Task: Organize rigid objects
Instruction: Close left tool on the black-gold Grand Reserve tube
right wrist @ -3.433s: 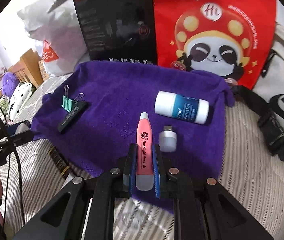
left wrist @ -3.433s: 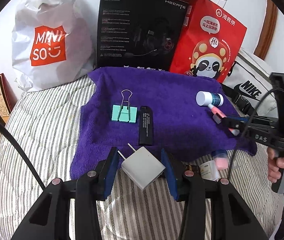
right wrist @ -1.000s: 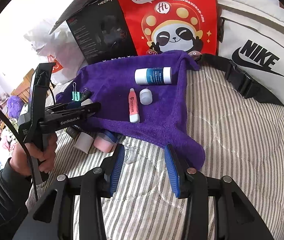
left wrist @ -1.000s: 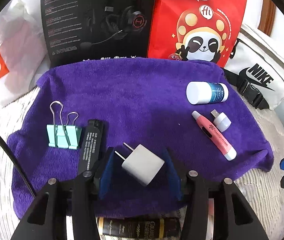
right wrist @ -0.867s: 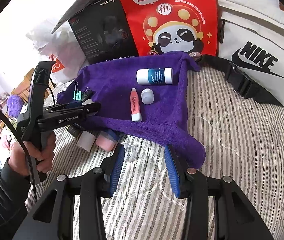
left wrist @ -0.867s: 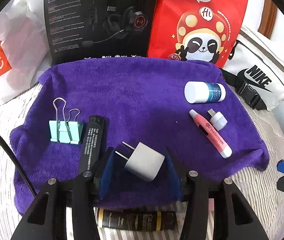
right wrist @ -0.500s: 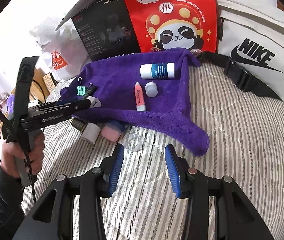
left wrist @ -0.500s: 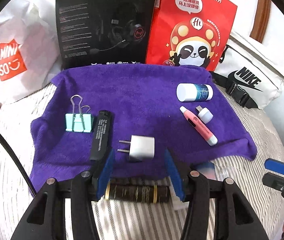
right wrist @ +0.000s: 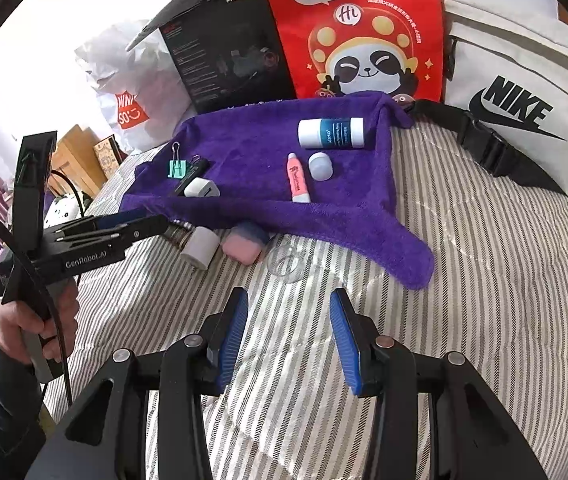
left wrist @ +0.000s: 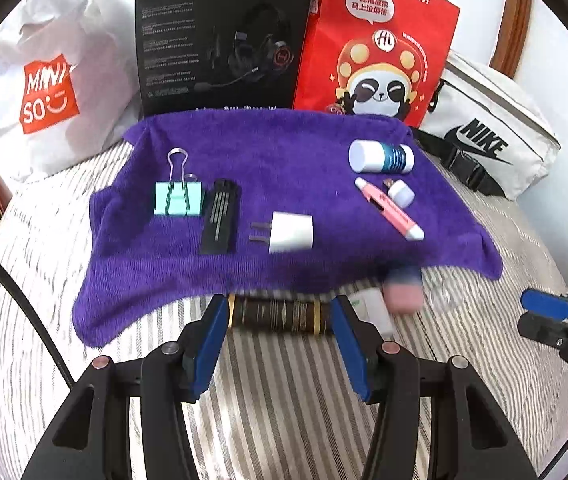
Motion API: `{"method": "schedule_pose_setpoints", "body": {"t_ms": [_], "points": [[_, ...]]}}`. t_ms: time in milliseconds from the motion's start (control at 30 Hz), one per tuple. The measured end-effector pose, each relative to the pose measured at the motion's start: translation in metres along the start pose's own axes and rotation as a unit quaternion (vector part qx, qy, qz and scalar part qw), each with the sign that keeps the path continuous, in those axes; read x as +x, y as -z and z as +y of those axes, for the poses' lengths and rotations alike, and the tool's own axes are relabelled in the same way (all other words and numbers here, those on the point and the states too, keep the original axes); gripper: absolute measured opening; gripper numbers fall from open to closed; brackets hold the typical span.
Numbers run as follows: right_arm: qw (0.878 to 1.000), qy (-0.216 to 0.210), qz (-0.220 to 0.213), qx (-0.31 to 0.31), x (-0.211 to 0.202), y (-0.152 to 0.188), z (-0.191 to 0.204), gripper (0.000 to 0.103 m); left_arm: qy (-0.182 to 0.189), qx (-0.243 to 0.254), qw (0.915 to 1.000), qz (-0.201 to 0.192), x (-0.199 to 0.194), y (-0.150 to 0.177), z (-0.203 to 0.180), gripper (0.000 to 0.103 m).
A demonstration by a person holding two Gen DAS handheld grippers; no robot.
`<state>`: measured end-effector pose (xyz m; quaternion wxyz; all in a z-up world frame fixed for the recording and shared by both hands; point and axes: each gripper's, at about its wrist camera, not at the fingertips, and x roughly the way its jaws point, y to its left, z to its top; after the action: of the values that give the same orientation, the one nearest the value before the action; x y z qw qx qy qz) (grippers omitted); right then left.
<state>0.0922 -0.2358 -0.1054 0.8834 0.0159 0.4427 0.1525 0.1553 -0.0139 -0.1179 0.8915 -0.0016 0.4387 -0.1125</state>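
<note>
My left claw [left wrist: 280, 334] was released, nothing between its pads, hovering over the striped bed [left wrist: 284, 380] just short of a dark tube [left wrist: 278, 316] lying crosswise at the towel's near edge. On the purple towel [left wrist: 284, 152] lay a clip [left wrist: 179, 199], a black stick [left wrist: 221, 216], a white plug [left wrist: 290, 232], a pink pen [left wrist: 390, 208], a small cap [left wrist: 401, 193] and a blue-white bottle [left wrist: 380, 156]. My right claw [right wrist: 288, 340] was also released and empty above the bed, well apart from the towel. A pink case [right wrist: 244, 245] and a white cap [right wrist: 201, 247] sat just off the towel's edge.
</note>
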Motion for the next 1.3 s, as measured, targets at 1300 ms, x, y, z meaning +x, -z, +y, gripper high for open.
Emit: {"method": "schedule_pose_setpoints", "body": {"t_ms": [1300], "points": [[0.999, -0.017, 0.042, 0.009, 0.021, 0.015, -0.006, 0.046, -0.009, 0.036, 0.9989, 0.029, 0.035, 0.007, -0.005, 0.083]]}}
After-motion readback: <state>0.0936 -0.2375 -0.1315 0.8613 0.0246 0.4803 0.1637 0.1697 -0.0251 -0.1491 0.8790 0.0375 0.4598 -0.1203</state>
